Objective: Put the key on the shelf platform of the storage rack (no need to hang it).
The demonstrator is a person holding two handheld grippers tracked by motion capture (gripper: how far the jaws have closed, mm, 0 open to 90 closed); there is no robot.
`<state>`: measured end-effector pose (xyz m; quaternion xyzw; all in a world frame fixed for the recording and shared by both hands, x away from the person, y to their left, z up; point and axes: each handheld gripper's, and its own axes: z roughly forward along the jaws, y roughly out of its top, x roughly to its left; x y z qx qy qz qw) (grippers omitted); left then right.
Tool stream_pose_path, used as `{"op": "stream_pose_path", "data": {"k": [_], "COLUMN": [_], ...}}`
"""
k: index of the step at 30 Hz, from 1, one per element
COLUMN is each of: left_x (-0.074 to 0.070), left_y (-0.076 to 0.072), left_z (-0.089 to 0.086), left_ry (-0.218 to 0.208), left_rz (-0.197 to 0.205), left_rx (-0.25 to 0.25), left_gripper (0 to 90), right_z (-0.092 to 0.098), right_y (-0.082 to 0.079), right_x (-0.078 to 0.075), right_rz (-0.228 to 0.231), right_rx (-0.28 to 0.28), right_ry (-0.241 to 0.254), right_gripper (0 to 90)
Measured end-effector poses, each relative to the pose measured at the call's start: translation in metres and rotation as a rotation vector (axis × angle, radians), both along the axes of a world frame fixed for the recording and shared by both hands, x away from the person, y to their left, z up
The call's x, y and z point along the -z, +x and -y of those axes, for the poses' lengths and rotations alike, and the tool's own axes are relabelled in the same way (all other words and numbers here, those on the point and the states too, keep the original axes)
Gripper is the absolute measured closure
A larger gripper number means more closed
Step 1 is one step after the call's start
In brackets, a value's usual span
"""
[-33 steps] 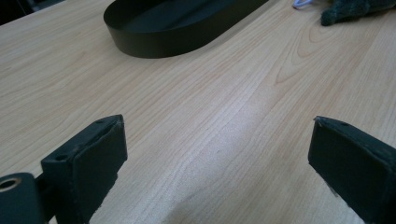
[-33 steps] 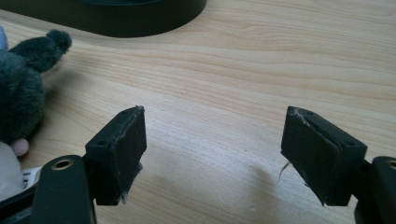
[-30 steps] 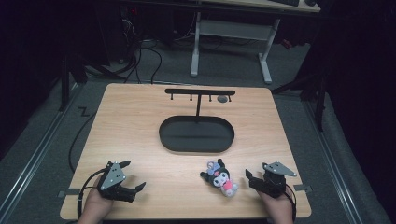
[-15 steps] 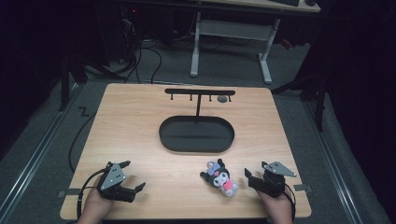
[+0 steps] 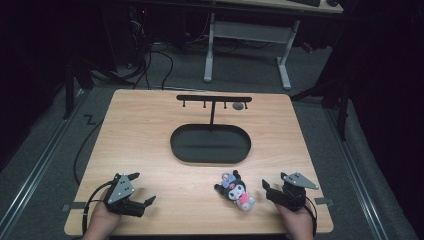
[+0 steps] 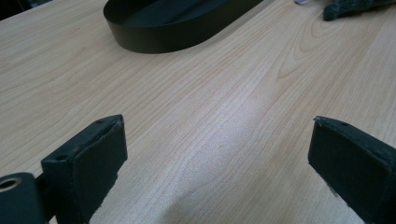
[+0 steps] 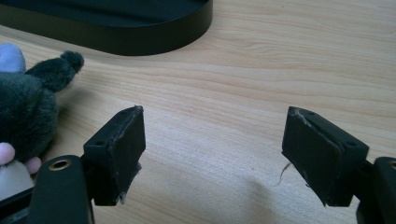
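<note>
Dark room all around, and a pale wooden worktop [image 5: 150, 135] lit in the middle of it. At the near edge, both hands are cut off by the frame. On the left, the left hand-held gripper [image 5: 141, 190] rests on the wood, jaws spread wide with bare grain between them in its own view. Over on the right, the right hand-held gripper [image 5: 265, 187] also stands wide apart, holding nothing. Just beside it lies a small dark plush toy [image 5: 235, 190], apart from the jaws; its face is too small to read from above, and the right gripper view crops it at the left edge. Farther back sits a black oval tray [image 5: 210, 145]. Behind that rises a black T-shaped rack [image 5: 214, 100] with pegs; a small grey thing on its right end is too blurred to identify.
</note>
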<state>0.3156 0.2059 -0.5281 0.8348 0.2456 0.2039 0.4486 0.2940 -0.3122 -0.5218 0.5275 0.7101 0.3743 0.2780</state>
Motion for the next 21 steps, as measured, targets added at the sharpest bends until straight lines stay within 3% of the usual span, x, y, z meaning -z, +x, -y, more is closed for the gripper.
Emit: {"op": "stream_pose_path", "data": {"k": [5,17,21], "left_x": [-0.0001,0.0002,0.0001], "left_y": [0.0,0.0002,0.0002], "left_z": [-0.0002,-0.0002,-0.0004], "left_ry": [0.002,0.007,0.006], "left_rz": [-0.002,-0.005,-0.004], "left_rx": [0.001,0.002,0.001], "left_gripper": [5.3,5.4,5.5], "right_z": [-0.0004,-0.0012,-0.0003], "right_y": [-0.0007,-0.0019,-0.002], "right_x": [-0.0043,-0.0073,-0.0073], "right_rz": [0.0,-0.027,-0.065], "right_rx": [-0.004,-0.009,-0.007], "right_ry": [-0.03,-0.039,-0.042], "right_gripper": [21.6,21.6,21.5]}}
